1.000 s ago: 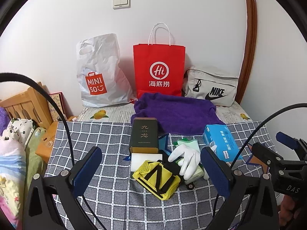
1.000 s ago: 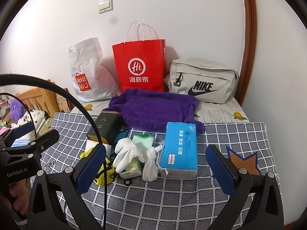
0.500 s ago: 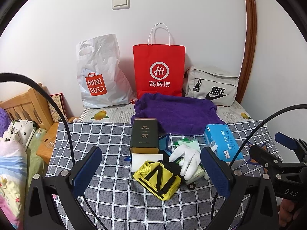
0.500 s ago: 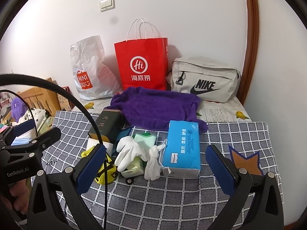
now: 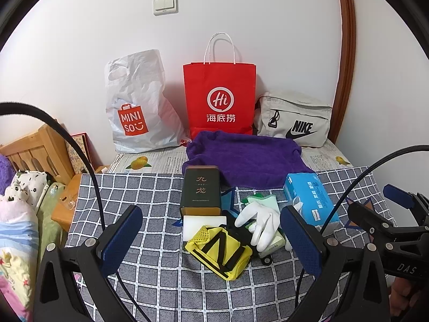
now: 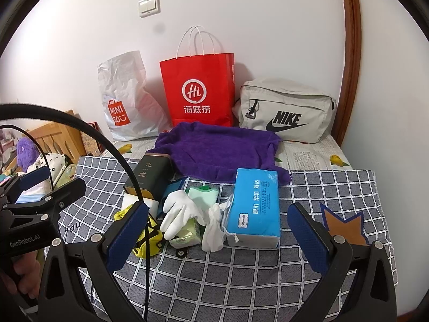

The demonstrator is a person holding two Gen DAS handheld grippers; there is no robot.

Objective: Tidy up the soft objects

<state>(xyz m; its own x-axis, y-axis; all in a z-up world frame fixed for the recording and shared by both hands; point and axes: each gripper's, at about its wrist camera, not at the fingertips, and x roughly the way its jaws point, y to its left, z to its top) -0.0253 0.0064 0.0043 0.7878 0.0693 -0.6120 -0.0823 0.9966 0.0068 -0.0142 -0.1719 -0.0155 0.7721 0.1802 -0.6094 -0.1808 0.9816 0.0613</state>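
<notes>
Ahead of both claws, on the checked bench [image 5: 150, 279], the soft things lie in one heap, nothing yet grasped.

Largest first: the purple towel [image 6: 219, 150] sprawls farthest back with its long axis across the view; the blue tissue pack [image 6: 254, 206] runs lengthwise away from the right claw [image 6: 217, 241], which is spread wide, empty and likely nearest to it. The white glove [image 5: 260, 220] lies between both. The yellow mesh pouch [image 5: 219, 249] sits just ahead of the wide, empty left claw [image 5: 211, 238].
</notes>
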